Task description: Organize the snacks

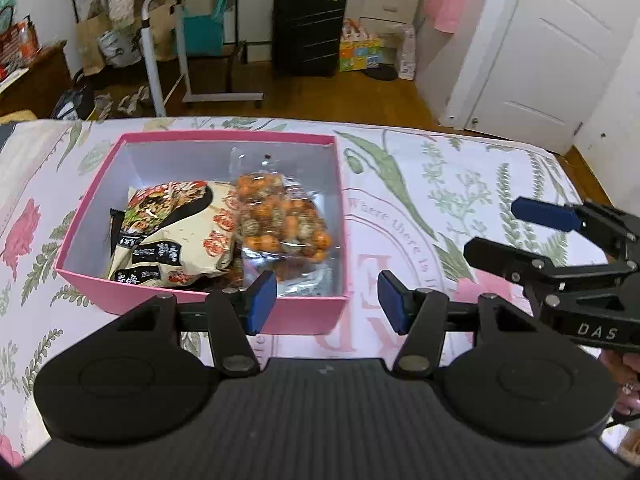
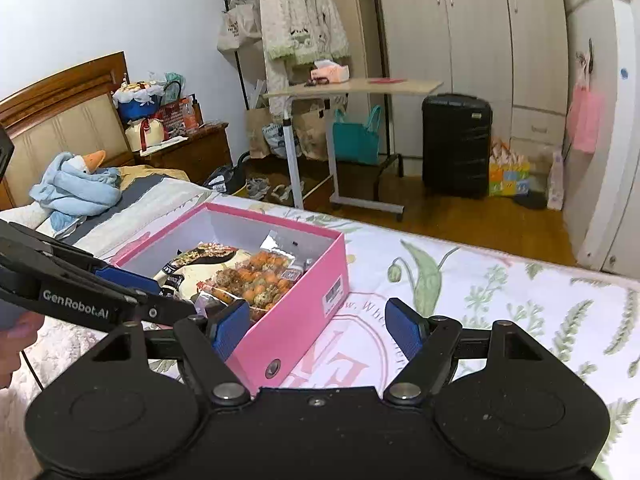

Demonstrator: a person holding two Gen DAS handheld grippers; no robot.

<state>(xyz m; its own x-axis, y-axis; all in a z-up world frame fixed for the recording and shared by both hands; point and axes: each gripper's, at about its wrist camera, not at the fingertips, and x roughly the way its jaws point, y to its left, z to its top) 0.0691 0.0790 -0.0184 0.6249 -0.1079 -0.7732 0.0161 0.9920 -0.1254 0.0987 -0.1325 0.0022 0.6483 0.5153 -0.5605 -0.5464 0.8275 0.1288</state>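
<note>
A pink box stands on the floral bedspread; it also shows in the right wrist view. Inside lie a noodle packet and a clear bag of orange and brown snacks, also seen in the right wrist view as packet and bag. My left gripper is open and empty, just before the box's near right corner. My right gripper is open and empty beside the box's right side; it shows in the left wrist view.
The floral bedspread stretches right of the box. Beyond the bed edge are a rolling side table, a black suitcase and a white door. A blue plush lies by the headboard.
</note>
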